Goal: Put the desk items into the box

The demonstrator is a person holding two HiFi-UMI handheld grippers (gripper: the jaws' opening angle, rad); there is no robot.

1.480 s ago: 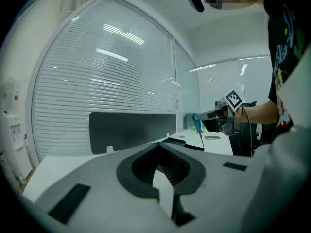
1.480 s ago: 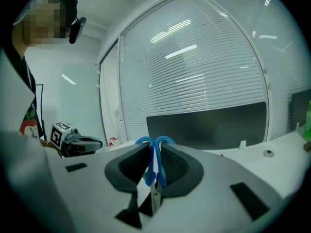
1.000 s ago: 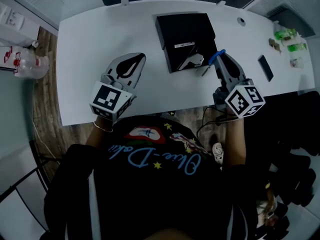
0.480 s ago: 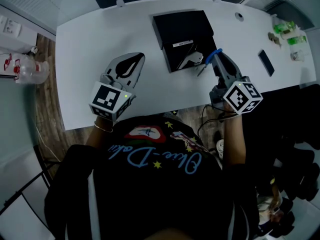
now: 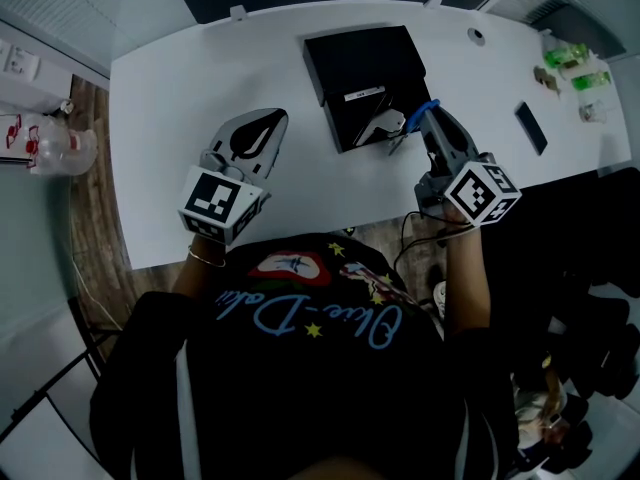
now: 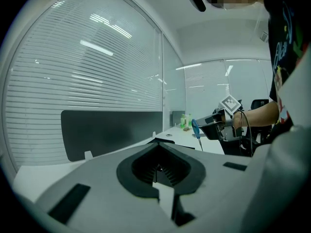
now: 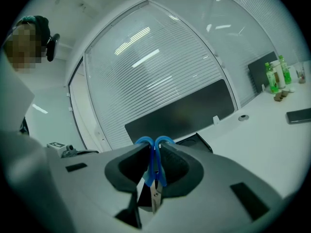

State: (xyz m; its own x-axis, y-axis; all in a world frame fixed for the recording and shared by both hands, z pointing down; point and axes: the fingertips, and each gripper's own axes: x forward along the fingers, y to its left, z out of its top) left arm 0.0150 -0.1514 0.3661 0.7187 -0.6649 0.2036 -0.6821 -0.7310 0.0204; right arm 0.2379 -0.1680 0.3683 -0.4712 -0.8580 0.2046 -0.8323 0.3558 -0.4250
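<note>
The right gripper (image 5: pixel 432 118) has its jaws clamped on the blue-handled metal scissors (image 7: pixel 154 171), whose blades point down beside the near right corner of the open black box (image 5: pixel 350 63). The box sits toward the far edge of the white tabletop (image 5: pixel 160 98). The left gripper (image 5: pixel 268 118) has its jaws together and empty, over the tabletop's near left part.

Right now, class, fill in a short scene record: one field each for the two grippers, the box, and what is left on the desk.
left gripper: jaws together, empty, over the desk
right gripper: shut on blue scissors, at the box's near right edge
box: black, open, with a stapler inside
left on desk: phone and green bottles, far right
</note>
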